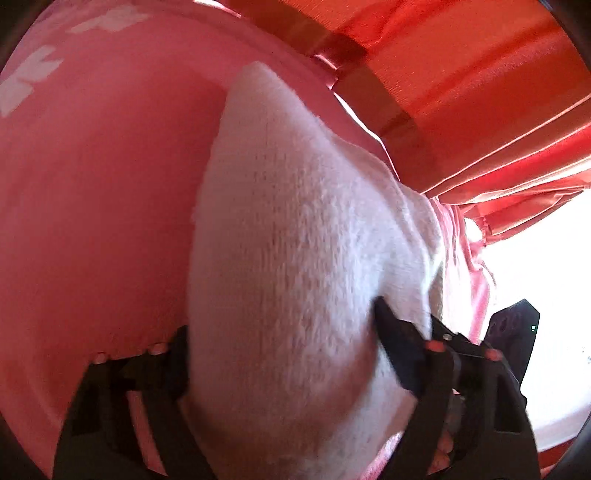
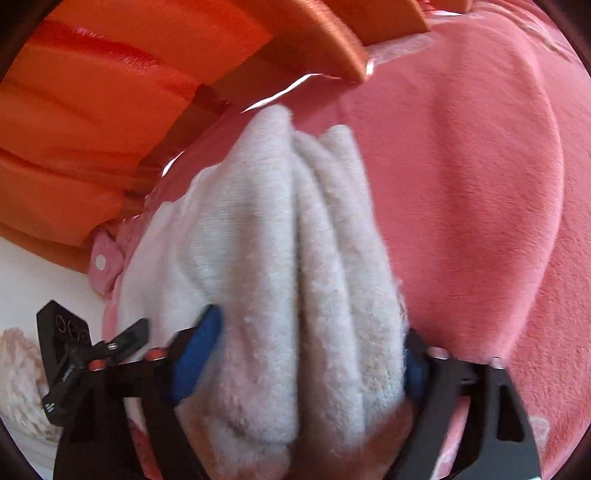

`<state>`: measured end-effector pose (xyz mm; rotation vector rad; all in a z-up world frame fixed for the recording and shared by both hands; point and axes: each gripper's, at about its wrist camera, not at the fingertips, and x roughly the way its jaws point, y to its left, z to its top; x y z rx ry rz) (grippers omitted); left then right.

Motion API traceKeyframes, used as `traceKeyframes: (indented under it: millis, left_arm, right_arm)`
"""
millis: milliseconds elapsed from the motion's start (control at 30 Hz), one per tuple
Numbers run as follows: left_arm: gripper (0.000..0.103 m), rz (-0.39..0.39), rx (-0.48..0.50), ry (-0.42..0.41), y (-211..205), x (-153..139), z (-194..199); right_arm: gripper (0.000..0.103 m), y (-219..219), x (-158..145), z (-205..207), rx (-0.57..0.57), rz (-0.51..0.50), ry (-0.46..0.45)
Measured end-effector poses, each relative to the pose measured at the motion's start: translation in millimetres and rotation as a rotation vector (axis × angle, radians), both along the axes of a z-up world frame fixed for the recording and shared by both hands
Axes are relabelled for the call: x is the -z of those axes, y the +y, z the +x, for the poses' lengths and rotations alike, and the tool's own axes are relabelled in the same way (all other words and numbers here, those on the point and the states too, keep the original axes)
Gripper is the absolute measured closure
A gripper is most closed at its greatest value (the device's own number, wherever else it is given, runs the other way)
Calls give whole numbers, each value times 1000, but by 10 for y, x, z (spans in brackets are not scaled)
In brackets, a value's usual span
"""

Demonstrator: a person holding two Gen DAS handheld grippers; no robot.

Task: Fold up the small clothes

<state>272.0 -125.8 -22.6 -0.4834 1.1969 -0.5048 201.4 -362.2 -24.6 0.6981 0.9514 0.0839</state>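
A white fuzzy knit garment [image 1: 295, 236] lies on a pink blanket [image 1: 92, 184]. My left gripper [image 1: 280, 332] is shut on the garment's near end, which bulges between its black fingers [image 1: 395, 343]. In the right wrist view the same white garment [image 2: 280, 258] is bunched into lengthwise folds. My right gripper [image 2: 314, 343] is shut on it, with its blue-padded fingers [image 2: 203, 347] pressed into the fabric on both sides. The left gripper's body [image 2: 85, 354] shows at the lower left of the right wrist view.
Orange curtains [image 1: 480, 74] hang beyond the blanket's far edge, with a wooden frame [image 2: 317, 33] along it. A pink cloth with a white snap button [image 2: 103, 262] lies beside the garment. A bright white area [image 1: 546, 295] lies to the side.
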Motion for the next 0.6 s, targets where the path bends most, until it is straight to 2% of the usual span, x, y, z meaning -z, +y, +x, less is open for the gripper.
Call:
traceKeyframes:
  millis: [33,100,200,333,400,433,500,600]
  left_arm:
    - [48,9,12,-12,-20,-66,-18]
    - [55,44,49,-70,-70,-307,-97]
    - [58,34,100,-149,-94,-719,-241]
    - [58,-17,169,-296,-62,-1484,-518]
    - [58,-57,204,-417,15,-2022,-716]
    - [58,-71,215,-466,60,-2216,-796]
    - [58,-117,230,-608,216,-2809,-1017]
    - [57,-173,229,-755,430,-3467,-1180]
  right_arm:
    - [60,19,-76,-29,6,-10,-8]
    - [67,42,-237,-99,19,-36,-31]
    - [70,123,-643,-311,31,-84,-109]
    - [72,209,-1472,-749,62,-141,-282]
    - [72,243,-1900,-985,72,-167,-383]
    - [72,291,-2192,-1137,78,-185,-451]
    - [72,427,-2738,-1425,79,-221,-589]
    - [72,613,-3338,-1673,70,-246,-743]
